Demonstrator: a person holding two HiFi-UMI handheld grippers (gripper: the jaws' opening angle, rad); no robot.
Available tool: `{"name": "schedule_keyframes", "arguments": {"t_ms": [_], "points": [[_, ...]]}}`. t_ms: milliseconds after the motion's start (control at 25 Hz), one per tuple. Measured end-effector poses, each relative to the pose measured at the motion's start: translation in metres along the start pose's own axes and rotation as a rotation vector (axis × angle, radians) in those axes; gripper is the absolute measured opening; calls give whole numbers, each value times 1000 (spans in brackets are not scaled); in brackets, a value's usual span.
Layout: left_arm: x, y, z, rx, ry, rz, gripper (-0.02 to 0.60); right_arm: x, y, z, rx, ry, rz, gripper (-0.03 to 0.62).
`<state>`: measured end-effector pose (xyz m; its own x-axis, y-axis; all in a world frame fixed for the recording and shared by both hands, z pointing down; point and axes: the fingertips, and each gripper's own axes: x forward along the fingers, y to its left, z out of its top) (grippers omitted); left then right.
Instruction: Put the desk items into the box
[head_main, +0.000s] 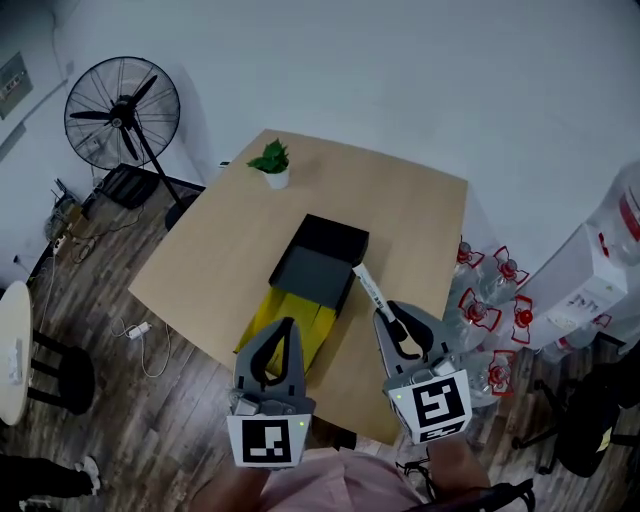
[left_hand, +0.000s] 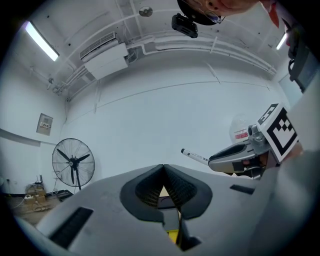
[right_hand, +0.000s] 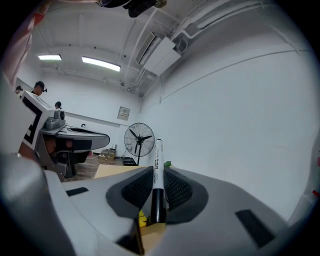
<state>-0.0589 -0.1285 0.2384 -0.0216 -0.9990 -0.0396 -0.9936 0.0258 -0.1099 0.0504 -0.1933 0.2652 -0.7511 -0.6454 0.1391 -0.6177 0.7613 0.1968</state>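
A black box (head_main: 322, 262) lies in the middle of the wooden desk (head_main: 240, 220), with a yellow item (head_main: 290, 325) lying at its near end. My right gripper (head_main: 385, 310) is shut on a white marker (head_main: 370, 287) with a black cap, whose tip reaches to the box's right edge. In the right gripper view the marker (right_hand: 157, 177) stands upright between the black pads. My left gripper (head_main: 287, 322) hovers over the yellow item, jaws together with nothing between them (left_hand: 164, 187). A small potted plant (head_main: 272, 163) stands at the desk's far end.
A standing fan (head_main: 122, 112) is on the floor left of the desk. Water bottles (head_main: 488, 300) and a white dispenser (head_main: 590, 280) crowd the right side. A white round stool (head_main: 15, 350) stands at far left. Cables (head_main: 140, 330) lie on the wooden floor.
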Motion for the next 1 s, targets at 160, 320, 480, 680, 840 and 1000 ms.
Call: {"name": "schedule_keyframes", "arguments": {"t_ms": [160, 320, 480, 680, 840, 1000], "points": [[-13, 21, 1, 12, -13, 44, 11, 13, 23, 8, -17, -23, 46, 67], [-23, 49, -3, 22, -10, 66, 10, 32, 48, 16, -29, -21, 72, 67], [-24, 80, -8, 6, -6, 86, 11, 57, 70, 22, -38, -16, 87, 67], [-20, 119, -21, -24, 7, 93, 11, 88, 96, 16, -33, 18, 95, 67], [-15, 143, -38, -42, 40, 76, 10, 109, 114, 1, -21, 67, 96, 67], [-7, 157, -60, -51, 78, 46, 11, 128, 128, -24, 3, 127, 93, 67]]}}
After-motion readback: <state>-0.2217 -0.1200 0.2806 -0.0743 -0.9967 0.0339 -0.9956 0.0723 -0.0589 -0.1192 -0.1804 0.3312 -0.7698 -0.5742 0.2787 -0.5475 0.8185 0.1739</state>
